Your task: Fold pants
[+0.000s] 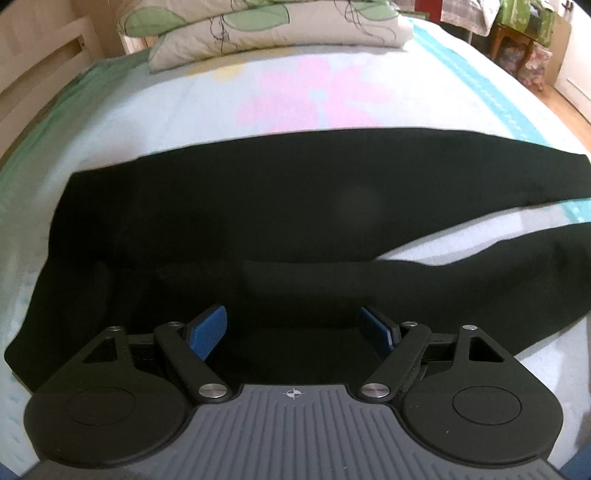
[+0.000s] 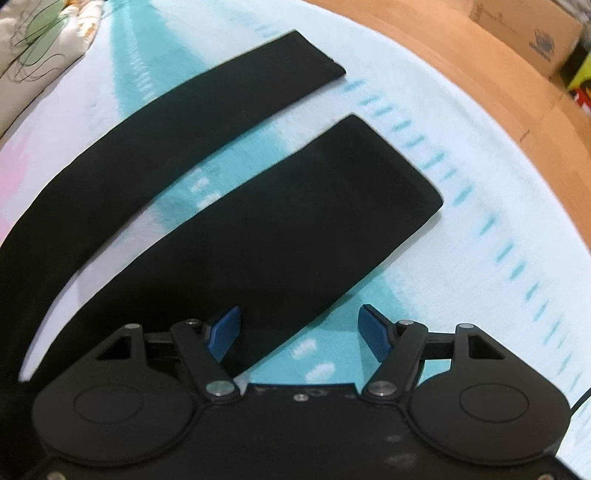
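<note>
We see black pants (image 1: 236, 206) flat across the bed (image 1: 184, 107), legs apart. Left gripper (image 1: 294, 328) and right gripper (image 2: 299, 328): jaws spread, empty. Pillows (image 1: 258, 33) beyond; boxes (image 2: 528, 33) alongside.

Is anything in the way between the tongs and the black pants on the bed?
No, nothing visible. The left tongs hang open right above the pants, and the right tongs hang open over the near leg's edge. Only the bed sheet lies around them; the pillows sit far off.
</note>
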`<action>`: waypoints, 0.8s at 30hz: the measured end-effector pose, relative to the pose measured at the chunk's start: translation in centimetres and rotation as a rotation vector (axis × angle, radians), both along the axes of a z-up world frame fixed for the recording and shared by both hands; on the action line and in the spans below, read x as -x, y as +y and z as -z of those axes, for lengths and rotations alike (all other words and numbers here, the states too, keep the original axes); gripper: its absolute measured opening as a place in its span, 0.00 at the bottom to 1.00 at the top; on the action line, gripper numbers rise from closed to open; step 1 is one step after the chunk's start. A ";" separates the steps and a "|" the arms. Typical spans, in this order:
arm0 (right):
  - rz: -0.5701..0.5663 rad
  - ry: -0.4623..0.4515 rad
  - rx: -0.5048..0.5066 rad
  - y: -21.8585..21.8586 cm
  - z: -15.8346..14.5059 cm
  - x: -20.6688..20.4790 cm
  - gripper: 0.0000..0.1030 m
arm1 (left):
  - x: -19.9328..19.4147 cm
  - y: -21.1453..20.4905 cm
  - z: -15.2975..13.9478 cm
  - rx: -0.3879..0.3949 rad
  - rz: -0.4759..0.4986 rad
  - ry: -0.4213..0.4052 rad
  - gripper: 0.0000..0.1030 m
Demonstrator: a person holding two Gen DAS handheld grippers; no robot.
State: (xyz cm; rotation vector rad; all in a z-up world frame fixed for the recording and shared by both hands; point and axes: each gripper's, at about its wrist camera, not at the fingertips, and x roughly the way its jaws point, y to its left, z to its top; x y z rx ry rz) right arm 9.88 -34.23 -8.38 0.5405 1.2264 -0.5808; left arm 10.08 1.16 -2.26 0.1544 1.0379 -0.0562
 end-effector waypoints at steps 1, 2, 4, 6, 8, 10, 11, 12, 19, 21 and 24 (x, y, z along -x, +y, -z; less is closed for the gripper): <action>0.009 0.003 -0.001 0.0 0.3 -0.1 0.74 | -0.1 0.0 0.2 0.002 -0.004 0.012 0.76; 0.015 0.003 0.005 0.2 0.4 -0.2 0.75 | -0.1 0.1 0.3 0.006 -0.008 0.024 0.76; 0.022 -0.004 0.035 0.7 0.5 -0.3 0.75 | -0.2 0.2 0.6 0.013 -0.015 0.042 0.76; 0.020 -0.011 0.059 1.1 0.4 -0.4 0.71 | -0.3 0.3 0.6 0.010 -0.021 0.046 0.76; 0.005 -0.040 0.074 1.5 0.2 -0.5 0.53 | -0.2 0.1 0.6 0.002 -0.015 0.046 0.76; -0.003 -0.061 0.087 1.8 -0.3 -0.5 0.06 | -0.1 -0.2 0.6 -0.004 -0.009 0.044 0.76; -0.004 -0.069 0.085 1.8 -0.5 -0.4 0.04 | 0.0 -0.2 0.6 -0.006 -0.006 0.045 0.76; -0.002 -0.086 0.075 1.7 -0.8 -0.2 0.04 | 0.1 -0.2 0.6 -0.007 -0.004 0.046 0.76; 0.018 -0.169 -0.009 0.2 -4.5 3.0 0.03 | 0.4 -0.5 0.2 0.001 0.010 0.024 0.76; 0.021 -0.153 -0.031 -0.2 -5.1 3.9 0.03 | 0.6 -0.6 0.2 -0.001 0.024 0.020 0.76; 0.009 -0.113 -0.036 -0.3 -5.1 4.6 0.03 | 0.9 -0.9 0.4 0.011 0.062 0.021 0.76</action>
